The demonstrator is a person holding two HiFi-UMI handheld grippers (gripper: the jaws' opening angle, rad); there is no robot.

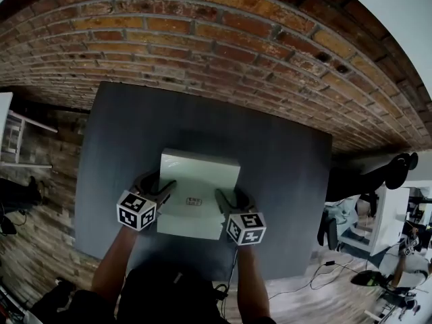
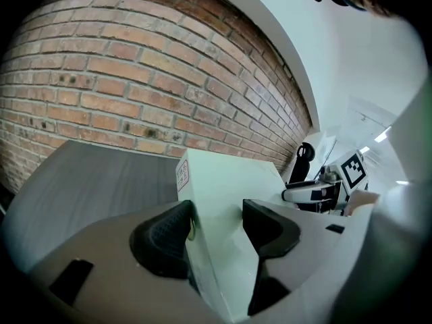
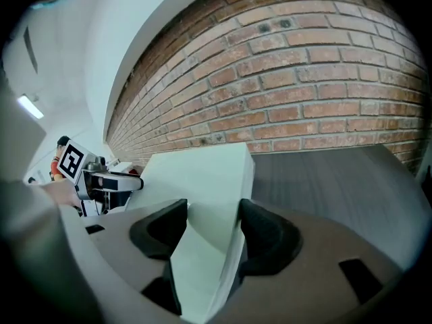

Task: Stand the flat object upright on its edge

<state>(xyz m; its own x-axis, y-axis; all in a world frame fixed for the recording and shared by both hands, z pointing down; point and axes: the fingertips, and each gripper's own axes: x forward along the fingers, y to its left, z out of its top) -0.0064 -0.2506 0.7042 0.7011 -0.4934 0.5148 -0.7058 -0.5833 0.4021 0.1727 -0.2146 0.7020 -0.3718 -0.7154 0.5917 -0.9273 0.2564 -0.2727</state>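
Observation:
A flat white box [image 1: 199, 181] with a small label lies on the dark grey table [image 1: 283, 160], in front of the person. My left gripper [image 1: 162, 189] clamps its near left corner and my right gripper [image 1: 226, 198] clamps its near right corner. In the left gripper view the box [image 2: 229, 187] fills the gap of the left gripper [image 2: 216, 231], one pad on its side and one on its top face. The right gripper view shows the box [image 3: 202, 174] wedged the same way in the right gripper [image 3: 212, 231]. The box slopes down away from me, towards the wall.
A brick wall [image 1: 223, 39] runs just behind the table's far edge. The table's near edge is close to the person's body. Right of the table stand a black office chair [image 1: 398, 167] and white furniture [image 1: 395, 214], with cables on the wood floor.

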